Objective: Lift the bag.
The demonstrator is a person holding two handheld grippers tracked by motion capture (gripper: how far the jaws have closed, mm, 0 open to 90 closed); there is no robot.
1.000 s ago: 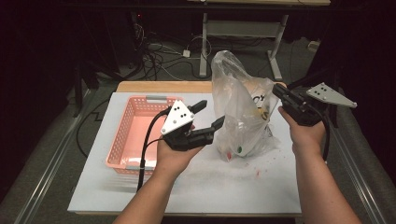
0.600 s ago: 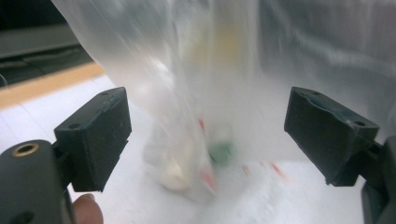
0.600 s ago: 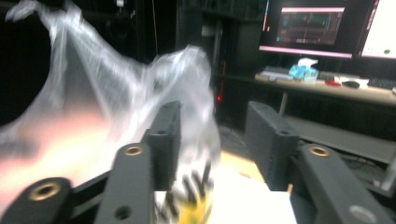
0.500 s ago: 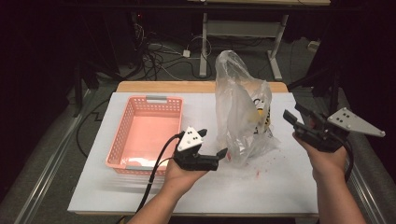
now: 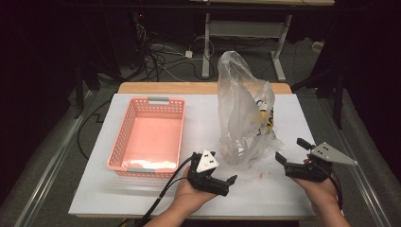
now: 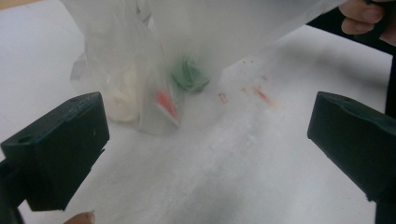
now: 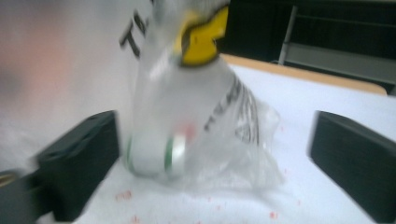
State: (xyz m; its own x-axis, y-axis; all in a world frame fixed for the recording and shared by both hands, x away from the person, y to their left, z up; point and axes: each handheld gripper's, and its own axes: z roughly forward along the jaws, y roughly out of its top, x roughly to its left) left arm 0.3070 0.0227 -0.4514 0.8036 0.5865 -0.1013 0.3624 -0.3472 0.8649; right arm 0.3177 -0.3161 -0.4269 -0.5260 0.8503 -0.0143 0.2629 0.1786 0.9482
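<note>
A clear plastic bag point(image 5: 243, 118) stands in the middle of the white table point(image 5: 142, 198), just right of the pink basket point(image 5: 149, 137). The left gripper point(image 5: 222, 182) and right gripper point(image 5: 291, 151) sit near it, jaws spread wide, holding nothing.

1. The plastic bag point(image 5: 243, 118) stands upright in the middle of the table point(image 5: 142, 198) — the tallest obstacle, blocking any straight path from its left side to its right.
2. The pink basket point(image 5: 147, 135) fills the left half, its near rim close to the front edge.
3. Bare surface runs along the front edge, between the left gripper point(image 5: 226, 182) and the right gripper point(image 5: 291, 151), both with jaws apart.
4. The far right corner lies bare — open behind the bag.
</note>
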